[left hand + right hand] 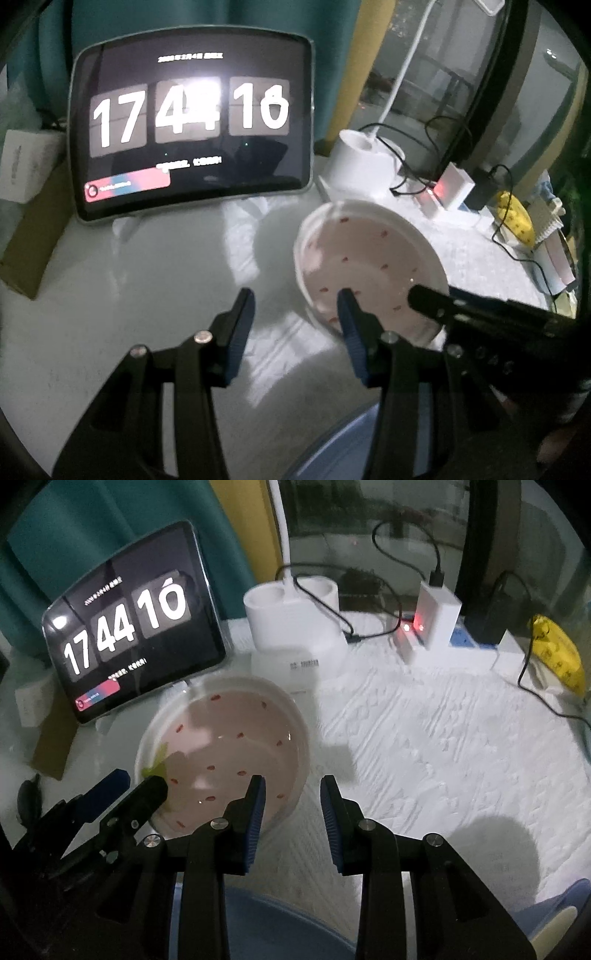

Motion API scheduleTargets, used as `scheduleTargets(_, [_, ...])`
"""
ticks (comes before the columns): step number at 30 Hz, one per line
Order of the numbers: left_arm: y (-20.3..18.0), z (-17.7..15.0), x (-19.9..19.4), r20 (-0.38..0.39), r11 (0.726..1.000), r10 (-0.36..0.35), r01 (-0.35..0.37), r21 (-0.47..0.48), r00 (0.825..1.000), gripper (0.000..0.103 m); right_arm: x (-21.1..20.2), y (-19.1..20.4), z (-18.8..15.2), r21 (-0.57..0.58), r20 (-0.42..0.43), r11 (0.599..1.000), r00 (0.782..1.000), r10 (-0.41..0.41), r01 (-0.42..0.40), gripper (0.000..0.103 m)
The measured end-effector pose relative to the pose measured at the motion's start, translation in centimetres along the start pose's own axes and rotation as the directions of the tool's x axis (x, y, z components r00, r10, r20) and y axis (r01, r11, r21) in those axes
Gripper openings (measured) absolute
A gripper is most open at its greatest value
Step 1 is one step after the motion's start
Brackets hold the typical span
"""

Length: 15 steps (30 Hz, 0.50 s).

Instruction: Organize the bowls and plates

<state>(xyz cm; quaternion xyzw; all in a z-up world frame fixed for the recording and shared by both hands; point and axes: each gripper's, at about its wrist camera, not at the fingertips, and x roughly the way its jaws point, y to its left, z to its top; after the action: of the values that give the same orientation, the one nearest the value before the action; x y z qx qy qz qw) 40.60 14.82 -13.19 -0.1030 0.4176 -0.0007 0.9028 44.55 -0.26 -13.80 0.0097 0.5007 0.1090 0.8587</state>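
White textured cloth covers the table (pixel 424 746), with teal curtains behind. Against them leans a tablet (pixel 192 129) showing a flip clock. Just right of the tablet stands a white lamp base (pixel 295 616). In front of the tablet sits the pink bowl (pixel 229 753) with red specks. Left tongs (pixel 295 314) straddle its near-left rim, right tongs (pixel 291 794) its right rim; both stand released, gripping nothing.
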Motion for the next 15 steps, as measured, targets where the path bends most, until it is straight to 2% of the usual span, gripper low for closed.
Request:
scheduleTargets(7, [-0.1, 0.1, 1.2, -0.032, 1.000, -0.005, 0.005, -0.008, 0.999, 0.048, 1.5, -0.2, 0.0, 0.024, -0.023, 0.999, 0.999, 0.043, -0.042, 0.032])
scheduleTargets(9, [0.1, 0.1, 1.5, -0.047, 0.999, -0.012, 0.010, -0.031, 0.999, 0.048, 1.9, -0.3, 0.0, 0.031, -0.030, 0.998, 0.998, 0.062, -0.061, 0.028])
scheduleTargets(10, [0.1, 0.1, 1.6, -0.048, 0.999, -0.015, 0.013, -0.035, 0.999, 0.048, 1.9, -0.1, -0.1, 0.024, -0.032, 0.997, 0.997, 0.069, -0.068, 0.023])
scheduleTargets(15, [0.0, -0.2, 1.7, -0.039, 0.999, -0.021, 0.020, -0.027, 0.999, 0.047, 1.9, 0.1, -0.3, 0.014, -0.012, 0.999, 0.999, 0.051, -0.051, 0.020])
